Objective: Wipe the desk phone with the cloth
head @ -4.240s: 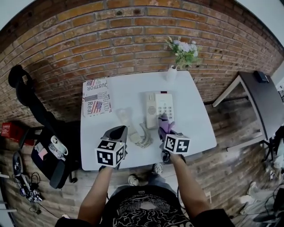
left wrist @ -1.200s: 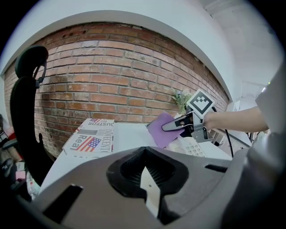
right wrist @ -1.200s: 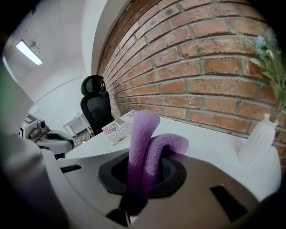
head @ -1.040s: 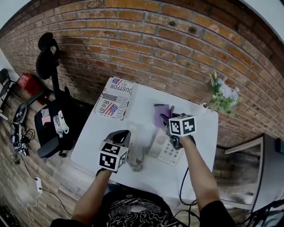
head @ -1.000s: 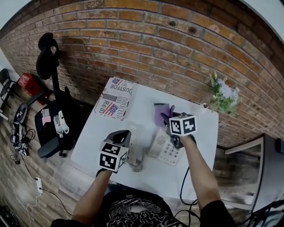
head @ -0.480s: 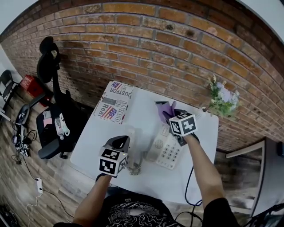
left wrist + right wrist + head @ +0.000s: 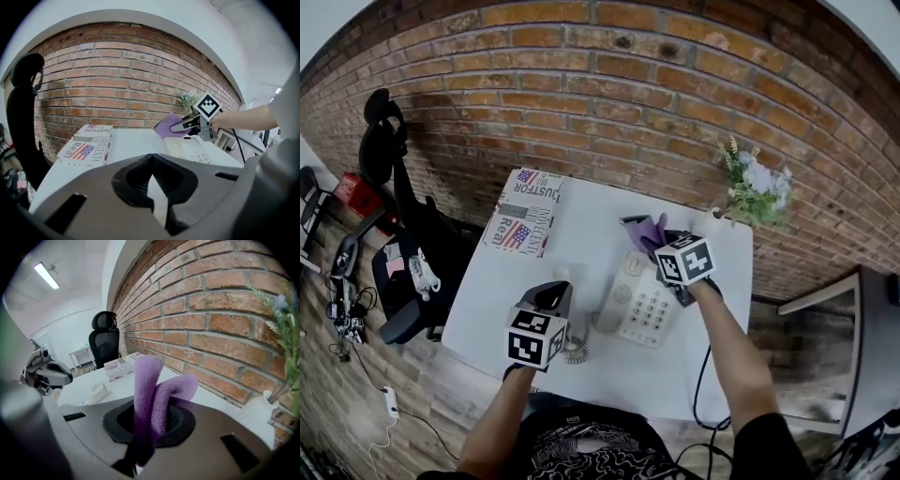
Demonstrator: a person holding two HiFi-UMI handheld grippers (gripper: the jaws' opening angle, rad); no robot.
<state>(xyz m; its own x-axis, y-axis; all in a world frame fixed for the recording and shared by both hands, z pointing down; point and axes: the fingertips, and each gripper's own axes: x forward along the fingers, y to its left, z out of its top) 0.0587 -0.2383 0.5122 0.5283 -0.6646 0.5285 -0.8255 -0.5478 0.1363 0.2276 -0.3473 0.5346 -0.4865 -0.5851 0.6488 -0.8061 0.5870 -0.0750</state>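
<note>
my right tool (image 7: 149, 427) is clamped on the purple cloth (image 7: 152, 390), which folds up out of the jaws at the far end of the desk phone (image 7: 636, 305) on the white worktop (image 7: 581, 230). touching it? can't tell. my left tool (image 7: 152, 183) hangs by the phone's coiled cord (image 7: 575, 352), jaws drawn almost together round a thin white sliver i can't identify.

The cloth (image 7: 150, 394) is seen to be purple, the phone (image 7: 636, 305) cream (its handset (image 7: 154, 199) likewise), the worktop (image 7: 581, 234) white. The box (image 7: 521, 214) is printed with red-white-blue flags and dark lettering; the wall (image 7: 581, 84) is patterned in red-brown brick.
</note>
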